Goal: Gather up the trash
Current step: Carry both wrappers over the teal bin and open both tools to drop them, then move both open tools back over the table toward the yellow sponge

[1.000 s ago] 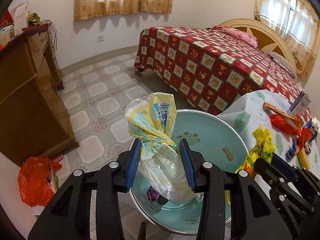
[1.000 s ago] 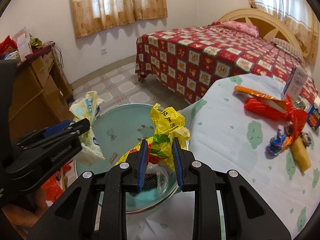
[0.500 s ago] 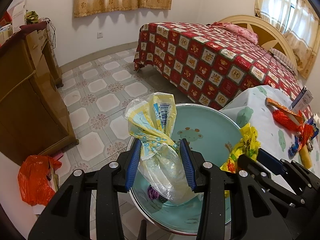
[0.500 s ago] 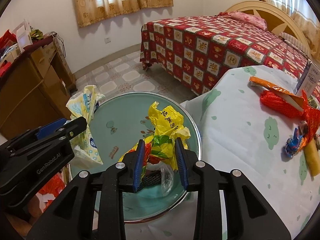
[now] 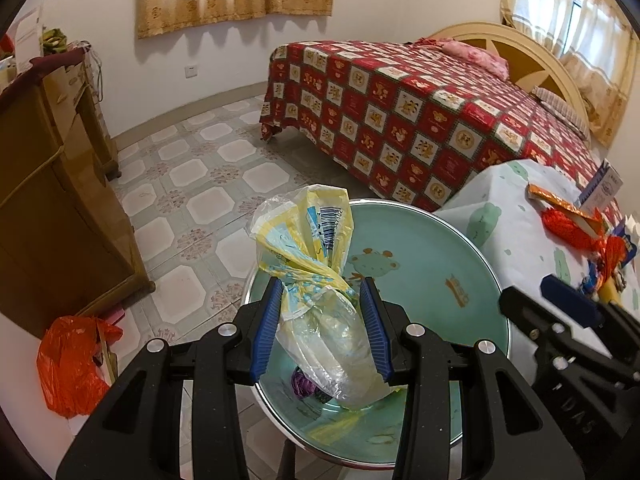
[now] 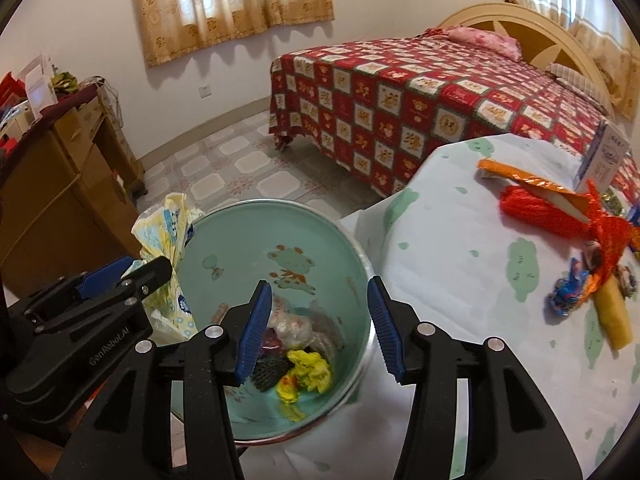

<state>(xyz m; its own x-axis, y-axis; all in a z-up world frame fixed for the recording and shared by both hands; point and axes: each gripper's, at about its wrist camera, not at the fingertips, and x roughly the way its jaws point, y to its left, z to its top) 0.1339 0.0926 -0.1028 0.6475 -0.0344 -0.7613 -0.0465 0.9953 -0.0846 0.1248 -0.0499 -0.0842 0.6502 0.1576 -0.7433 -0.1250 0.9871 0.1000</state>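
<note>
1. Right gripper [image 6: 318, 326] over the teal basin [image 6: 352, 248], jaws just been opening, nothing between them; yellow wrapper [image 6: 310, 372] lies in the basin bottom with other scraps
2. Left gripper [image 5: 322, 330] clamped on a yellow-white plastic bag [image 5: 316, 280] above the basin; likely next: open wide, let it drop clear of the rim
3. More trash on the counter [image 6: 460, 280]: orange net bag [image 6: 536, 210], candy wrappers [image 6: 570, 292]; right gripper crowds the basin's counter side

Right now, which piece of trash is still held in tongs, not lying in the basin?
The pale yellow plastic bag, pinched in the left tongs above the basin. The crumpled yellow wrapper lies inside.
</note>
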